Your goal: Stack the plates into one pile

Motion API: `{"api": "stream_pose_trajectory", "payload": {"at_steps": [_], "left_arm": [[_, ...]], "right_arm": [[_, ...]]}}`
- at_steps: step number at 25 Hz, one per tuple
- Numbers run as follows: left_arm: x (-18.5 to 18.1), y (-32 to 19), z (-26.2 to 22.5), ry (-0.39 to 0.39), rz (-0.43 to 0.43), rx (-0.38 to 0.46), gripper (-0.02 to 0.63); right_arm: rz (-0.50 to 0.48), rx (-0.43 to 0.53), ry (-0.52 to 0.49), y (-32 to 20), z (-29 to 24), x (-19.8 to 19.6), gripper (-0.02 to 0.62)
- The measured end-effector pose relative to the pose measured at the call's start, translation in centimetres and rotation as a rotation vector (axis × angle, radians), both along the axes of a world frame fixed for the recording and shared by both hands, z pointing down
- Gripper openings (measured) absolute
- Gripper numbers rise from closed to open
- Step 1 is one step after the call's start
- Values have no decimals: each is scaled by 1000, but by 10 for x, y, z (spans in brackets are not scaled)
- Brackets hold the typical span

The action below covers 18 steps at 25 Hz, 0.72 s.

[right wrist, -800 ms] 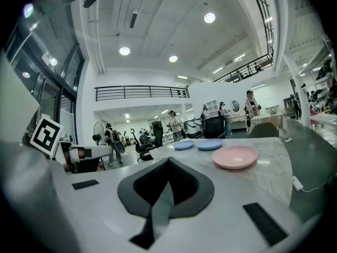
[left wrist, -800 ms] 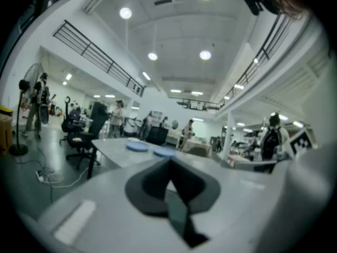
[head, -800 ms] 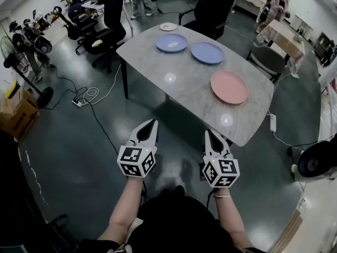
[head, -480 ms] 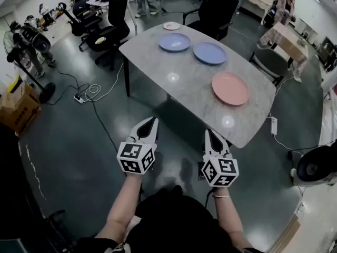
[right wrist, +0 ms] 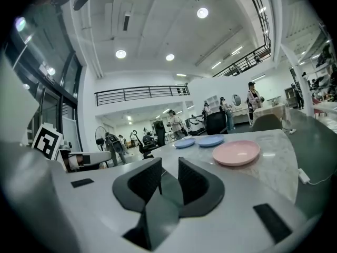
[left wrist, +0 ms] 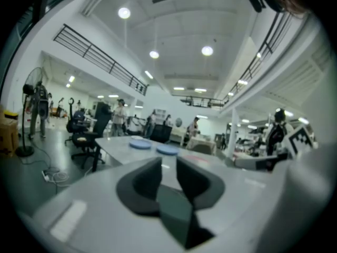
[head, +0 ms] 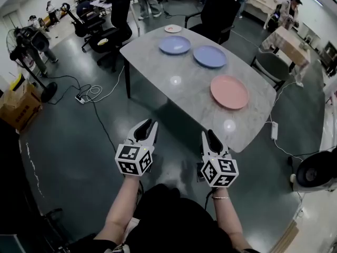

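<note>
Both tools hover low in the frame over dark floor, short of the table's near corner. The left gripper (head: 147,125) has its jaws a little apart with nothing between them, and the right gripper (head: 209,137) shows the same narrow, empty gap. Ahead, the grey marble table (head: 179,96) runs lengthwise from upper centre down to the right. The plates lie on it flat and face up. They are round, so no long axis to call, but they string out in a diagonal along the table. The pink plate (head: 229,92) is nearest at centre right, then come the near blue plate (head: 209,56), the far blue plate (head: 175,45) just beside it, and the small white plate (head: 172,28) at the far edge. None of them touch. A black office chair (head: 213,12) stands behind the table, a grey chair (head: 268,62) sits at its right end, and a cable (head: 89,94) coils on the floor at left.
</note>
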<state>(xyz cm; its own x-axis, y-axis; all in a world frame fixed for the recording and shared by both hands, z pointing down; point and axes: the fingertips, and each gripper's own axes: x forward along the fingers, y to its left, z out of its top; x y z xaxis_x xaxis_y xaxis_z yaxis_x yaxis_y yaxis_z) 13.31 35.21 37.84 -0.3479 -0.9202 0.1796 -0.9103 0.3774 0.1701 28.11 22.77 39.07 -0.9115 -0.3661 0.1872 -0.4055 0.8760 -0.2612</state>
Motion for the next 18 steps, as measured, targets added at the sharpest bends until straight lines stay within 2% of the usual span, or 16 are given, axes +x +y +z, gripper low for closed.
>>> {"api": "stream_pose_trajectory", "payload": {"at_steps": [9,15,18], "left_arm": [[-12,-20,9,36,-18,-12,123],[-54,-49,24,55,-3,-23,130],[-84,-70,32,64,16,-27,133]], "right_arm": [[-42,-28,5,-16,5,-19,129],[-42,-43,20,-36,17,-62,132],[-26,-17,33,-52,22,-93,132]]}}
